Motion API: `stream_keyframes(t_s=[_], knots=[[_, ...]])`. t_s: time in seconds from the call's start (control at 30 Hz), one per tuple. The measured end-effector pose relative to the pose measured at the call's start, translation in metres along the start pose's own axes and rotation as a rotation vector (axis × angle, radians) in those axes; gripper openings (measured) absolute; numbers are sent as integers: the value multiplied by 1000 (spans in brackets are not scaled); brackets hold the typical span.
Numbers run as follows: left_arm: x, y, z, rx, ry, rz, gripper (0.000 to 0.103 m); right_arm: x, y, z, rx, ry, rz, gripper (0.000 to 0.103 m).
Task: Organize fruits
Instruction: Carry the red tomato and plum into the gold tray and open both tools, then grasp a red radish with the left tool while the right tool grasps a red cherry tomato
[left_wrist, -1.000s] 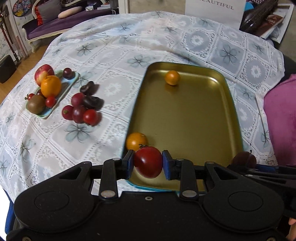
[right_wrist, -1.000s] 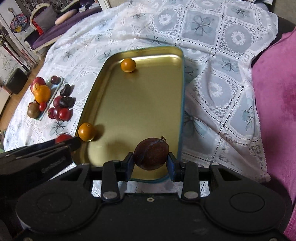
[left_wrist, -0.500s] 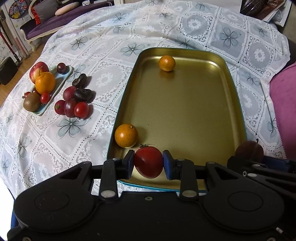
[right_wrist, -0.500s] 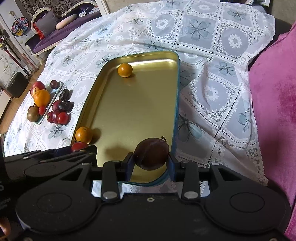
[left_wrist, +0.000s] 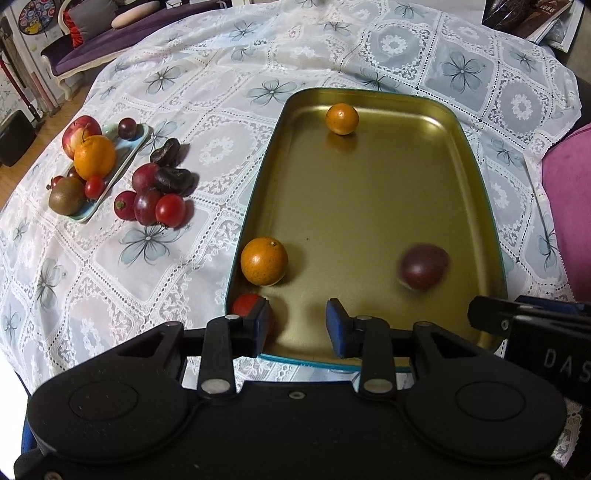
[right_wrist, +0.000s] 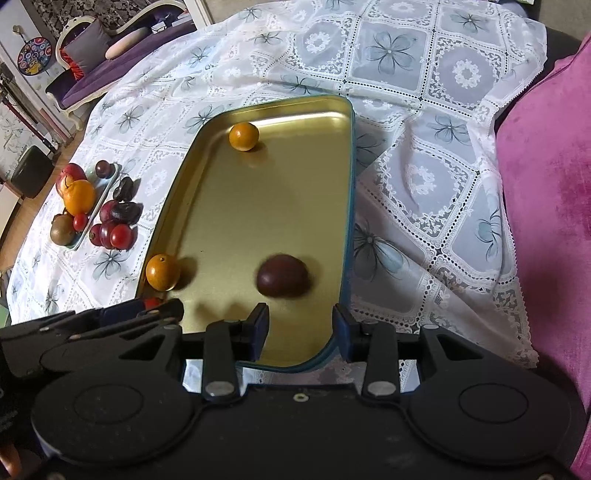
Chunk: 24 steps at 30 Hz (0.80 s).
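A gold metal tray (left_wrist: 369, 192) (right_wrist: 258, 206) holds two small oranges, one near (left_wrist: 264, 261) (right_wrist: 162, 272) and one far (left_wrist: 342, 118) (right_wrist: 243, 136). A red tomato (left_wrist: 245, 304) lies in the tray's near left corner, partly behind my left finger. A dark purple fruit (left_wrist: 423, 266) (right_wrist: 282, 275) lies blurred on the tray's near right. My left gripper (left_wrist: 297, 326) is open and empty above the near tray edge. My right gripper (right_wrist: 301, 328) is open and empty above the tray's near right corner.
A small pale plate (left_wrist: 122, 162) (right_wrist: 92, 206) at the left holds an apple, an orange, a kiwi and small fruit. A pile of red and dark fruit (left_wrist: 155, 192) lies beside it on the lace tablecloth. A pink cushion (right_wrist: 546, 206) is at the right.
Both grippers have opened. The tomato dropped into the tray's near left corner and the dark purple fruit dropped onto the tray's near right, still moving.
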<state>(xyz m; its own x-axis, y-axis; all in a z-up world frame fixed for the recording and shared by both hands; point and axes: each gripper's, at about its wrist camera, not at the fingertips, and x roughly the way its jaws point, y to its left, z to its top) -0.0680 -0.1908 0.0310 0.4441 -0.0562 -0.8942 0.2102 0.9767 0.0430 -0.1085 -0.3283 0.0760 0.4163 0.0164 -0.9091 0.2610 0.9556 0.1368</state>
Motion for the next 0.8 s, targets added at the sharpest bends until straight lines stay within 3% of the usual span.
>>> stream_keyframes(t_s=[0.43, 0.8], knots=[[-3, 17, -6, -12, 1, 9, 45, 6, 12, 0, -28, 24, -24, 40], [-1, 57, -2, -64, -3, 8, 45, 15, 39, 7, -74, 55, -29, 40]])
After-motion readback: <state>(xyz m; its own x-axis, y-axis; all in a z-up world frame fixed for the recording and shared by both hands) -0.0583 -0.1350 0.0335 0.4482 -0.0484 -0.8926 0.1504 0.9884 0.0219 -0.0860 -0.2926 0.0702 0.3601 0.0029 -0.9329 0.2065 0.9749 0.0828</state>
